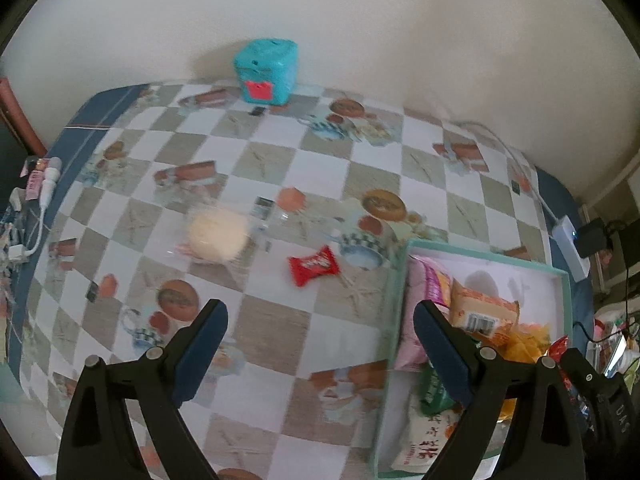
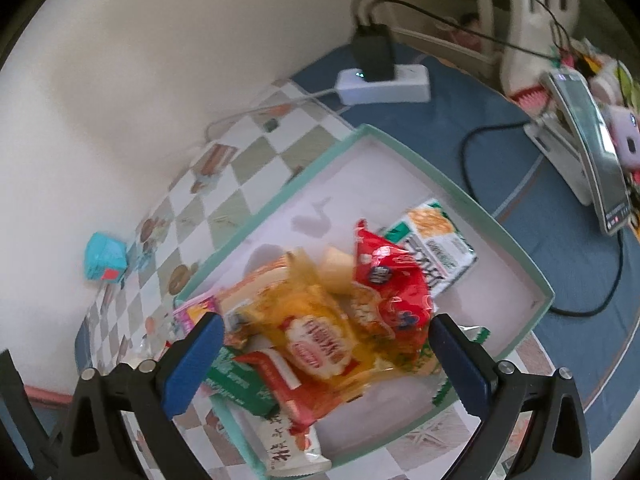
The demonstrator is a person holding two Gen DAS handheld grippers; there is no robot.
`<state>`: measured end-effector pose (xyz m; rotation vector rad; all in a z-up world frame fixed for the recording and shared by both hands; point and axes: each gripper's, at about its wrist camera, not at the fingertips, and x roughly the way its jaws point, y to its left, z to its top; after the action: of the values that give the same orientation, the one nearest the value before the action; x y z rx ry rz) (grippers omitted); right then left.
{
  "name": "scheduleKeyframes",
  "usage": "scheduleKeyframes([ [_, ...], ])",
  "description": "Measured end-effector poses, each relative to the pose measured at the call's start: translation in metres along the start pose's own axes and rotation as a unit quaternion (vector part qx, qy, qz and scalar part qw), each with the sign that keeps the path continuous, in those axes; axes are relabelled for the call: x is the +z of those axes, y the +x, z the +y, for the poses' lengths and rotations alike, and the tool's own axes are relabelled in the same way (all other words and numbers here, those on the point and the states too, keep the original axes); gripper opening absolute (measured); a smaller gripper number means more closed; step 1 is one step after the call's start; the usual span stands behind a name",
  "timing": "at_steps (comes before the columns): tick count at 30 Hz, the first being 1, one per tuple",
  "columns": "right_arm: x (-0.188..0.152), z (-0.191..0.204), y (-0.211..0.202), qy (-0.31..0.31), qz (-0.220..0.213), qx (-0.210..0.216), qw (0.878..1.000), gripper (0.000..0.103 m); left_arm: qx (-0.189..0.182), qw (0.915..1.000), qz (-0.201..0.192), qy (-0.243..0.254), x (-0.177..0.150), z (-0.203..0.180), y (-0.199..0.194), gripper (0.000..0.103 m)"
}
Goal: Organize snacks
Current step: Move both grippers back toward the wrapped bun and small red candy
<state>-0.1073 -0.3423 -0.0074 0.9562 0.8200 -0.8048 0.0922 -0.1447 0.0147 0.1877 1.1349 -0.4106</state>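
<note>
In the left wrist view, my left gripper (image 1: 319,314) is open and empty over the checkered tablecloth (image 1: 280,168). Beyond it lie a round pale pastry in clear wrap (image 1: 218,238) and a small red candy packet (image 1: 313,265). At the right is a teal-rimmed white tray (image 1: 560,280) holding several snack packets. In the right wrist view, my right gripper (image 2: 326,330) hangs open above that tray (image 2: 500,224). Its pads stand apart from the pile below: a yellow packet (image 2: 316,332), a red packet (image 2: 390,280) and a green-and-white packet (image 2: 440,240).
A teal cube box (image 1: 266,70) stands at the back by the wall. A white power strip (image 2: 384,82) with a black adapter (image 2: 372,54) and cables lies beyond the tray. A phone on a stand (image 2: 592,148) is at the right.
</note>
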Motion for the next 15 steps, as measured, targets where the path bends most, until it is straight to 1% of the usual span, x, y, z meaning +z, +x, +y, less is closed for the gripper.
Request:
scheduleKeyframes([
  [6,-0.010,0.032,-0.005,-0.052,-0.016,0.023,0.998,0.103,0.012,0.9993,-0.022,-0.028,0.006,0.035,-0.019,0.094],
  [8,-0.014,0.046,-0.008,-0.071,-0.024,0.037,0.996,0.103,0.015,0.9987,-0.026,-0.040,0.006,0.049,-0.023,0.094],
  [13,-0.026,0.074,-0.016,-0.115,-0.052,0.042,0.991,0.103,0.024,0.9965,-0.033,-0.073,0.006,0.081,-0.030,0.094],
  [15,-0.030,0.083,-0.018,-0.128,-0.056,0.045,0.989,0.103,0.028,0.9952,-0.035,-0.087,0.005,0.096,-0.033,0.094],
])
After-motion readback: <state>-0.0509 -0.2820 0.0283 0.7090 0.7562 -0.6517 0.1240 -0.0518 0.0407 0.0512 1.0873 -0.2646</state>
